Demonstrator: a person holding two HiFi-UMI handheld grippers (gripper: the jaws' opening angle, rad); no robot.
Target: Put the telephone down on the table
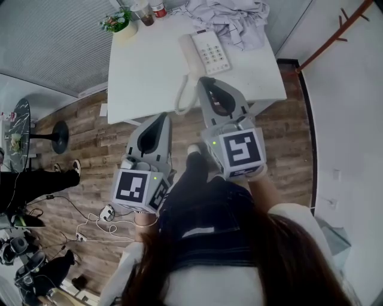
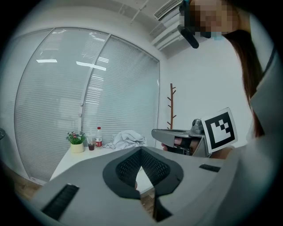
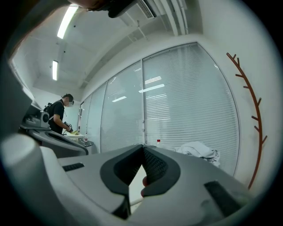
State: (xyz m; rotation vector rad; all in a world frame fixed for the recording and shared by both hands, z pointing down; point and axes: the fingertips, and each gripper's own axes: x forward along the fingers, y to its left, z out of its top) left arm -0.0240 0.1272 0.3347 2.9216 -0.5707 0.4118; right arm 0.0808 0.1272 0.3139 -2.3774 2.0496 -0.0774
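A white desk telephone (image 1: pixel 206 52) lies on the white table (image 1: pixel 143 77), handset in its cradle on the left side, and its coiled cord (image 1: pixel 184 98) runs to the table's front edge. My right gripper (image 1: pixel 207 81) reaches over that front edge just short of the phone, jaws shut and empty. My left gripper (image 1: pixel 162 117) is lower and to the left, off the table over the wood floor, also shut with nothing in it. In the left gripper view the left gripper's (image 2: pixel 141 150) jaws meet at the tip. The right gripper (image 3: pixel 143 148) looks the same in its own view. Neither gripper view shows the telephone.
A crumpled white cloth (image 1: pixel 230 18) lies at the table's far right, with a potted plant (image 1: pixel 122 25) and a bottle (image 1: pixel 158 9) at the far left. A brown coat stand (image 1: pixel 335 33) stands to the right. Cables (image 1: pixel 102 218) trail on the floor, and a person's legs (image 1: pixel 36 179) show at the left.
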